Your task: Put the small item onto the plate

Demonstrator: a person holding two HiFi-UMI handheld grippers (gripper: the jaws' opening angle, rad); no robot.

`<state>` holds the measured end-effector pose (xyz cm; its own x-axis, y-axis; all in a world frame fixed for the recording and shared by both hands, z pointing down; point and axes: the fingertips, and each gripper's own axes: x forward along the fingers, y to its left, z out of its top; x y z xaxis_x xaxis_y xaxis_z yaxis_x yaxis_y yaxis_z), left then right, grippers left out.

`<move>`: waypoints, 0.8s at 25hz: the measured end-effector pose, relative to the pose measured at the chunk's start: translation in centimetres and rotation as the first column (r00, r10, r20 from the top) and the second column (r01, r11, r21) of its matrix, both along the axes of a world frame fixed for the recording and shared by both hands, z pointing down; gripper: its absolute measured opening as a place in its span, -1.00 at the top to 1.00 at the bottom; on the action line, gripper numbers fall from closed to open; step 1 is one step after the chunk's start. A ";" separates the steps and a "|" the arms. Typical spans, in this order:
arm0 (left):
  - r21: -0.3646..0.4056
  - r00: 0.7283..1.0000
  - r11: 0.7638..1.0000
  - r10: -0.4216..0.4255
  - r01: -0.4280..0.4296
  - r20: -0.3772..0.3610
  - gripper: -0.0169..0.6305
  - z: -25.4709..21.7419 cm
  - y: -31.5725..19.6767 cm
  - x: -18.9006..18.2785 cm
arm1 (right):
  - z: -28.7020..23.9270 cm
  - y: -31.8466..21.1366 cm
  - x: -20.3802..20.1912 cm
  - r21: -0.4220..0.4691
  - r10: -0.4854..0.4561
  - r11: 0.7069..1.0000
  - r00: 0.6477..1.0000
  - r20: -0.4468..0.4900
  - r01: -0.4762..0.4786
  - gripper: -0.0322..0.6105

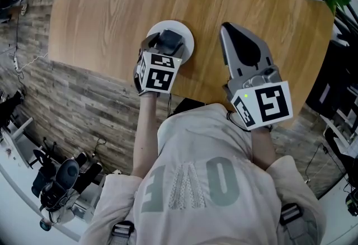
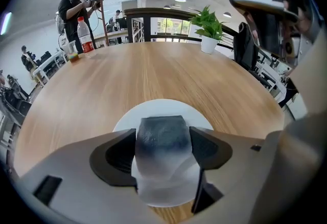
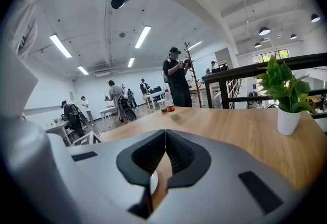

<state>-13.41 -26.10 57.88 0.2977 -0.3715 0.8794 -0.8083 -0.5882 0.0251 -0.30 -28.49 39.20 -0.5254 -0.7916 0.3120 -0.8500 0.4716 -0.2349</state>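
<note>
Head view looks steeply down at the wooden table (image 1: 112,3); both gripper views skim low across it, sharing the potted plant (image 2: 208,28).

White plate (image 2: 164,107), dark-grey small item (image 2: 162,136) (paler beneath), wood-grained tan table (image 2: 153,72).

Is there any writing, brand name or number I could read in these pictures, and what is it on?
"OVE": big letters on the person's shirt, upside down in the head view. Any further letters are out of sight.
Marker cubes: black-and-white square patterns, no words.
Bottle with a red label: print too small to read.
</note>
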 end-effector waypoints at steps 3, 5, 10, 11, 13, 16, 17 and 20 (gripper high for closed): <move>0.004 1.000 1.000 -0.003 0.003 -0.004 -0.07 0.0 -0.2 0.1 | 0.0 0.0 0.3 0.004 0.001 1.000 1.000 -0.001 -0.001 0.85; 0.016 1.000 1.000 -0.002 0.002 0.005 -0.07 0.0 -0.2 0.1 | 0.0 0.1 0.4 0.006 0.002 1.000 1.000 0.000 -0.002 0.85; 0.083 1.000 0.996 -0.020 0.019 0.006 -0.07 -0.9 -0.1 0.3 | -0.9 0.5 -0.2 0.026 -0.013 1.000 1.000 0.009 0.012 0.85; 0.093 0.999 0.995 -0.031 0.032 -0.011 -0.07 -1.4 -0.1 0.5 | -1.2 0.6 -0.4 0.031 -0.017 0.999 1.000 0.018 0.016 0.85; 0.121 0.997 0.990 -0.064 0.069 -0.047 -0.07 -2.8 -0.3 0.4 | -2.0 0.8 -1.0 0.046 -0.026 0.999 0.999 0.033 0.024 0.85; 0.209 0.984 0.967 -0.118 0.144 -0.132 -0.07 -6.9 -1.5 -0.1 | -3.6 1.4 -2.0 0.080 -0.041 0.996 0.998 0.040 0.037 0.85; 0.245 0.976 0.953 -0.137 0.176 -0.169 -0.07 -8.7 -2.0 -0.4 | -4.1 1.6 -2.3 0.092 -0.046 0.995 0.998 0.042 0.042 0.85; 0.379 0.943 0.884 -0.166 0.271 -0.288 -0.07 -15.4 -3.1 -1.5 | -5.6 2.4 -3.3 0.131 -0.072 0.989 0.996 0.050 0.065 0.85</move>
<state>-14.87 -29.25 42.45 0.3489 -0.7615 0.5463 -0.9171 -0.3973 0.0319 -3.60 -26.12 33.59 -0.5932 -0.7850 0.1788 -0.8022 0.5575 -0.2137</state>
